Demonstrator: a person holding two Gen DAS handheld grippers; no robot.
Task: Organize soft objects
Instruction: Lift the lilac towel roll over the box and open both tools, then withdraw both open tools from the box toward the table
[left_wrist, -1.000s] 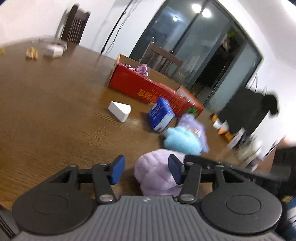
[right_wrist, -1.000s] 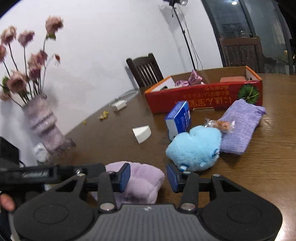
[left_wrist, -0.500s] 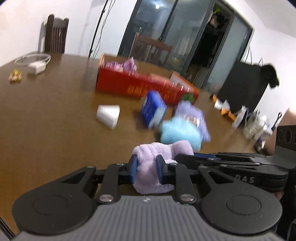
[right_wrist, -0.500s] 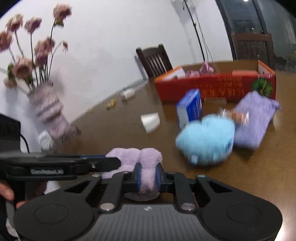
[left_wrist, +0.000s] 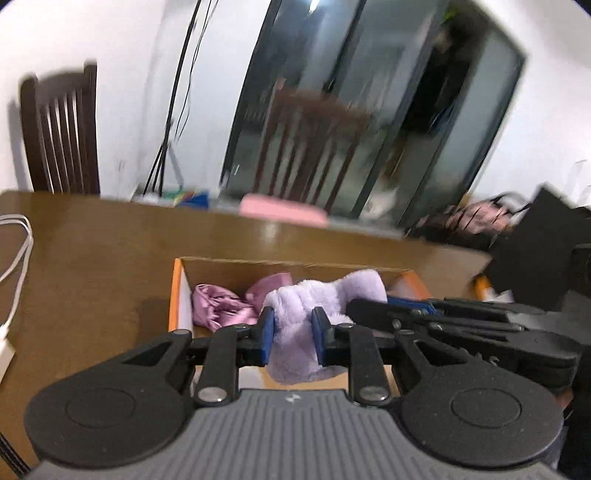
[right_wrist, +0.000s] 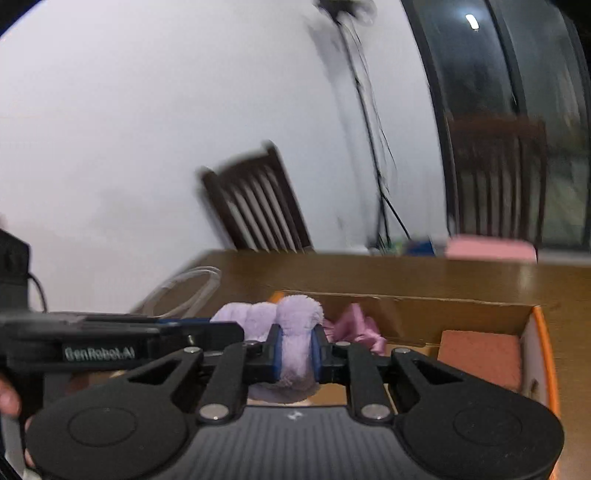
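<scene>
A lilac fluffy towel is held by both grippers above the open cardboard box. My left gripper is shut on one end of it. My right gripper is shut on the other end of the lilac towel; its body also shows at the right of the left wrist view. A pink satin cloth lies inside the box, also seen in the right wrist view. The box also holds a reddish-brown block.
A white cable lies on the brown table at the left. Dark wooden chairs stand behind the far table edge. A pink flat item lies at the far edge. A black bag is at the right.
Both grippers closed on the lilac towel, lifted it off the table and carried it forward over the box. The blue plush, blue pack and purple cloth have left the view.
</scene>
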